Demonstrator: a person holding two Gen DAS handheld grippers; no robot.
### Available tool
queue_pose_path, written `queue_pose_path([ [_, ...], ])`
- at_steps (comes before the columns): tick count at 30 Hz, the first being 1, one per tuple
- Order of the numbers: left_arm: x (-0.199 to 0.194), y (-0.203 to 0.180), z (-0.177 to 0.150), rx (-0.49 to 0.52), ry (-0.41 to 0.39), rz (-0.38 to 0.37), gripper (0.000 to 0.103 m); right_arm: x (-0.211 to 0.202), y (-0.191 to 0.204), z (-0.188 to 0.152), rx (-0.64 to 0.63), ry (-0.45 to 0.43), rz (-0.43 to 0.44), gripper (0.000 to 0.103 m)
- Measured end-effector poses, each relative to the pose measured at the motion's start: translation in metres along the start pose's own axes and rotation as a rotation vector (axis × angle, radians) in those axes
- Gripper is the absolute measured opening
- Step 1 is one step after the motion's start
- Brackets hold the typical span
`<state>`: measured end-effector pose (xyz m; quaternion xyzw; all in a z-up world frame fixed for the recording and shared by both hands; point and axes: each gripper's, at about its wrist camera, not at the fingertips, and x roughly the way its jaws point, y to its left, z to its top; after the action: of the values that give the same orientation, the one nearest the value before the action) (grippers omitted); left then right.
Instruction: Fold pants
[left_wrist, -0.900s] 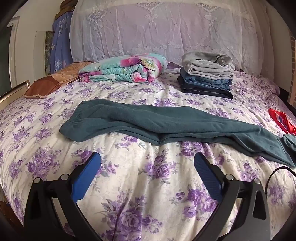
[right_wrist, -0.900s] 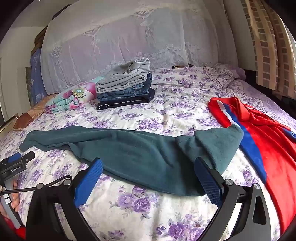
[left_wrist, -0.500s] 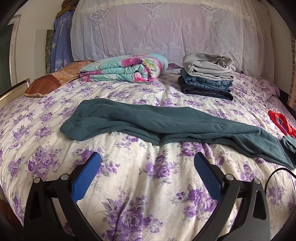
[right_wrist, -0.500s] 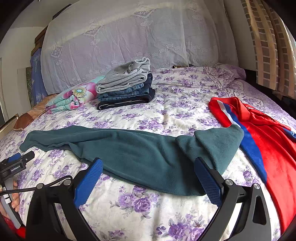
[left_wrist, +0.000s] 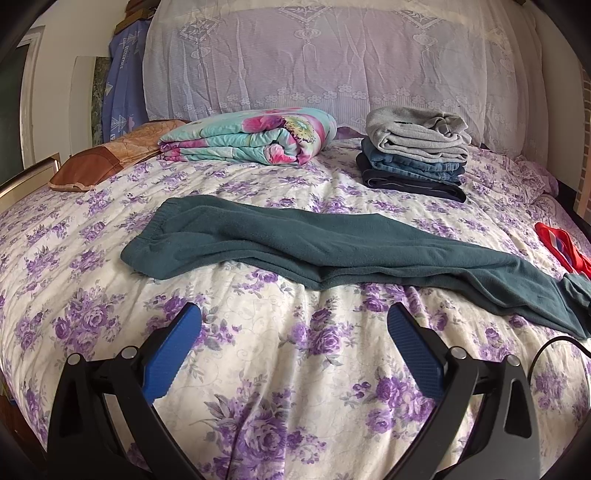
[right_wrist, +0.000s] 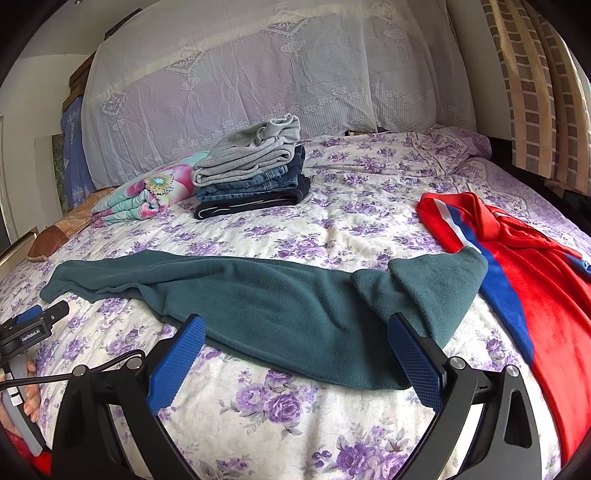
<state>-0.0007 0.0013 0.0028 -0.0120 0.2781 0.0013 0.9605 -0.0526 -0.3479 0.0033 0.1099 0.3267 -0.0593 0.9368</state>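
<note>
Dark teal fleece pants (left_wrist: 332, 251) lie stretched left to right across the floral bedspread (left_wrist: 258, 354), folded lengthwise. One end is at the left; the other end is doubled over at the right (right_wrist: 436, 284). My left gripper (left_wrist: 293, 325) is open and empty, above bare bedspread just in front of the pants' middle. My right gripper (right_wrist: 295, 339) is open and empty, over the near edge of the pants (right_wrist: 288, 314) toward the right end. The left gripper also shows at the left edge of the right wrist view (right_wrist: 40, 321).
A stack of folded grey, denim and dark pants (left_wrist: 413, 158) and a folded floral quilt (left_wrist: 255, 136) lie at the back by the lace-covered headboard (left_wrist: 332, 66). A brown pillow (left_wrist: 107, 158) lies far left. A red and blue garment (right_wrist: 517, 266) lies at the right.
Both grippers have stayed open and nearly still. The left wrist view has shifted very slightly; the pants have not moved.
</note>
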Motion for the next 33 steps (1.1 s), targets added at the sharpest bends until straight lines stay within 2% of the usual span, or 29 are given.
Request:
queue_pose_path([
  [29, -0.0001, 0.0011, -0.0016, -0.003, 0.001, -0.001, 0.098, 0.001, -0.001, -0.0002, 0.002, 0.002, 0.002, 0.1],
  [33, 0.0003, 0.0025, 0.0009, -0.017, 0.011, -0.032, 0.098, 0.0011, -0.0013, -0.0002, 0.003, 0.002, 0.002, 0.1],
])
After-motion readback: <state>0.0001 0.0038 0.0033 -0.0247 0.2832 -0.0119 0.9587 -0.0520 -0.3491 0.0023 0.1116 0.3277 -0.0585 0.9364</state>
